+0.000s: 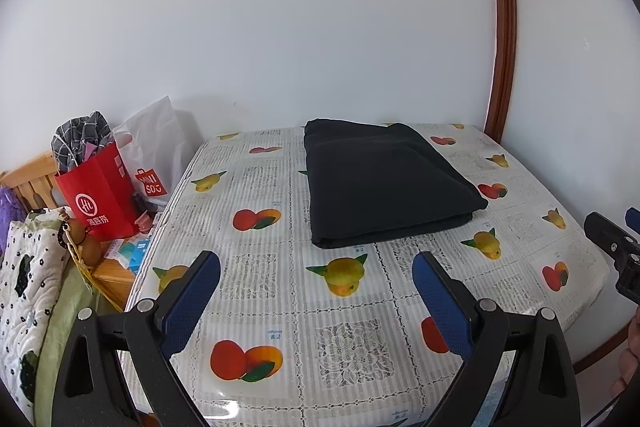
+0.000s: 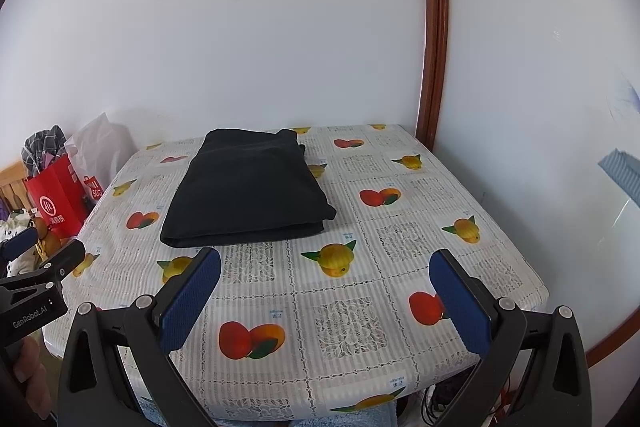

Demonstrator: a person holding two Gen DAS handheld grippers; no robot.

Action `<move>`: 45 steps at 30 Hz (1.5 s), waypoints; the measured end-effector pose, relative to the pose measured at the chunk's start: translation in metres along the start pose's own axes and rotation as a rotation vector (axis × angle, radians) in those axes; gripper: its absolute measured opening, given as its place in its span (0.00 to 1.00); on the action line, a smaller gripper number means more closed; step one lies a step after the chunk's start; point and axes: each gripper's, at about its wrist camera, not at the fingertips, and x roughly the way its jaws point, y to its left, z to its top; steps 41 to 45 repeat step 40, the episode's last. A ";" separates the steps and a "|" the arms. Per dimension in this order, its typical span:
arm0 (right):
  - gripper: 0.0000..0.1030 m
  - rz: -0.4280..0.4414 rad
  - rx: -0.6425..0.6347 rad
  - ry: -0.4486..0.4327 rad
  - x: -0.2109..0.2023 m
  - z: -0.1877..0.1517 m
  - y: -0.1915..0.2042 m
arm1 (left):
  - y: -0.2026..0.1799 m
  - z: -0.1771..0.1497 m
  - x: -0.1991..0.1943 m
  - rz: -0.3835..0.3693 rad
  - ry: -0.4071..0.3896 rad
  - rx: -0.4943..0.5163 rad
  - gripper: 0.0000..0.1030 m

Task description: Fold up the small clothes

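A black garment [image 1: 384, 183] lies folded into a neat rectangle on the far half of the table, which has a fruit-print cloth [image 1: 352, 311]. It also shows in the right wrist view [image 2: 248, 187]. My left gripper [image 1: 316, 267] is open and empty, held above the table's near half, short of the garment. My right gripper [image 2: 325, 263] is open and empty too, near the front edge. Each gripper shows at the edge of the other's view: the right one [image 1: 616, 247], the left one [image 2: 36, 267].
A red paper bag [image 1: 100, 195] with checked cloth and a white plastic bag [image 1: 156, 147] stand on a wooden bench left of the table. A floral quilt [image 1: 28, 279] lies at the near left. White walls and a brown door frame [image 1: 502, 27] stand behind the table.
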 end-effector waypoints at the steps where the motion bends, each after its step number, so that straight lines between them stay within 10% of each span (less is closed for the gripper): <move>1: 0.99 0.000 0.000 0.000 0.000 0.000 0.000 | 0.000 0.000 0.000 0.002 0.000 0.000 0.94; 45: 0.99 -0.018 -0.012 -0.007 0.000 0.004 -0.007 | 0.006 0.001 0.004 -0.026 0.009 0.000 0.94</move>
